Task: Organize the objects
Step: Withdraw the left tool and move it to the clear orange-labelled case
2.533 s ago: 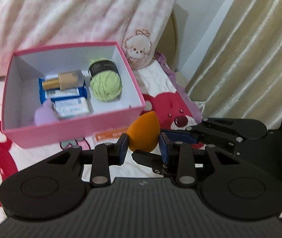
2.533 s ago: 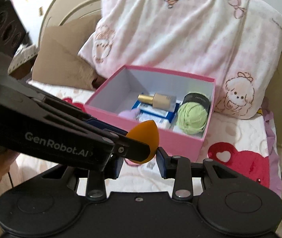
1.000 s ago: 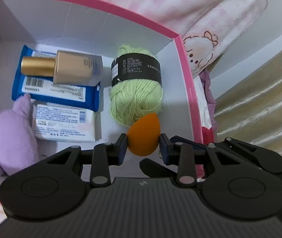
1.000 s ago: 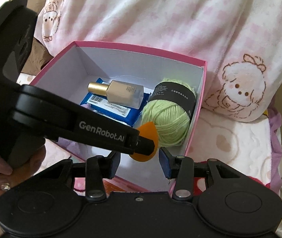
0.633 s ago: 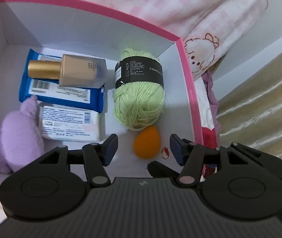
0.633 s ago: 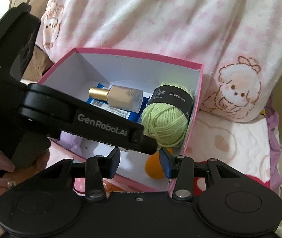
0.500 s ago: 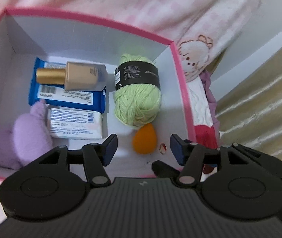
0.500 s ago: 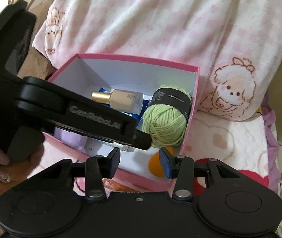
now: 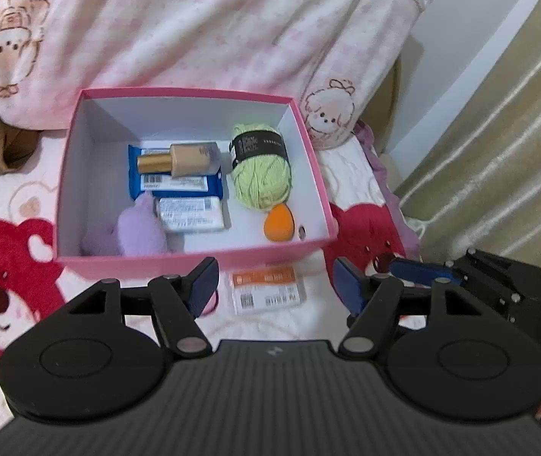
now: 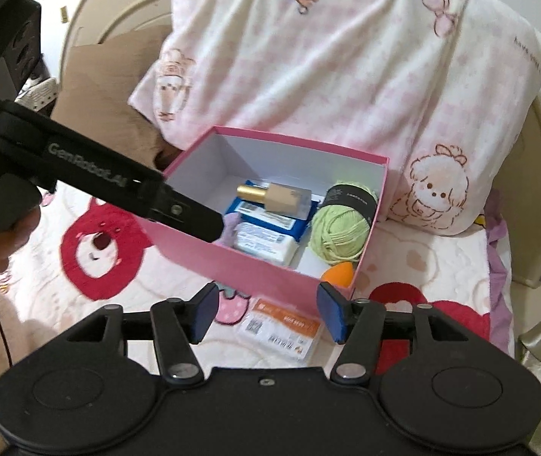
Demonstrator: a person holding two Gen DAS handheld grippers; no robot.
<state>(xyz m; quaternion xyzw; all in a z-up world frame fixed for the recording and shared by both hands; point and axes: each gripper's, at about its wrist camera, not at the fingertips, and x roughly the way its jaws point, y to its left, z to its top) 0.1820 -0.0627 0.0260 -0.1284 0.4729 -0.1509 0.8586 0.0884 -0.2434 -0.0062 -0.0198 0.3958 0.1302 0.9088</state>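
Left wrist view: the left gripper [image 9: 274, 285], its jaws widening with nothing between them, hangs before a pink box [image 9: 194, 262]. An orange sponge [image 9: 278, 222] lies in the box's near right corner, just beside green yarn [image 9: 262, 180].

Right wrist view: the right gripper [image 10: 268, 313] (also empty) is spreading its jaws above a small packet [image 10: 281, 328] on the bedspread outside the box.

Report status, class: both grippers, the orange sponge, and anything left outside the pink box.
Left gripper and right gripper opening, empty. Orange sponge in pink box. Orange-white packet outside.
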